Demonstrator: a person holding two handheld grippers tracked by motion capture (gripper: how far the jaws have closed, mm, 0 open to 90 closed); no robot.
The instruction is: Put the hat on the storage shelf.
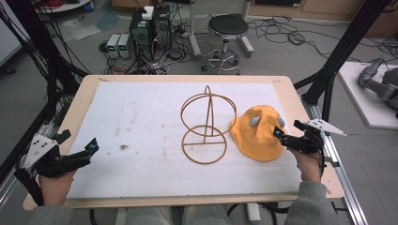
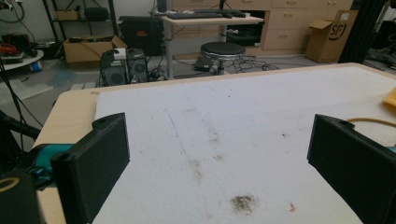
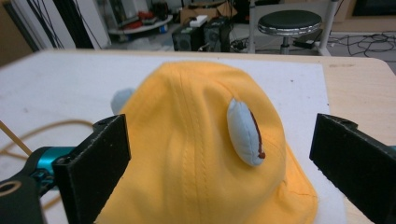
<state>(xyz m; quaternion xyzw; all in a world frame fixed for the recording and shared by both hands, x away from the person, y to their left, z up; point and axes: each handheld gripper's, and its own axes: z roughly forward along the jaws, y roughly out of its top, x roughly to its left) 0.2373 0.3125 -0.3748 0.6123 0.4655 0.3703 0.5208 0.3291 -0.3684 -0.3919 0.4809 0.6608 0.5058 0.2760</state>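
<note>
1. Your left hand (image 1: 56, 185) rests at the desk's (image 1: 84, 101) near left corner, holding the left gripper (image 1: 91, 148) low and aimed toward the middle of the white mat (image 1: 141, 117); its fingers (image 2: 93, 163) stand wide apart and hold nothing.
2. Your right hand (image 1: 309, 166) sits at the near right edge, with the right gripper (image 1: 279, 134) pointing left at the yellow hat (image 1: 256, 133).
3. Its fingers (image 3: 95, 158) are spread wide on either side of the hat's crown; whether they touch it cannot be told.
4. The hat lies brim down on the mat, just beside the wire stand (image 1: 206, 124) farther left.
</note>
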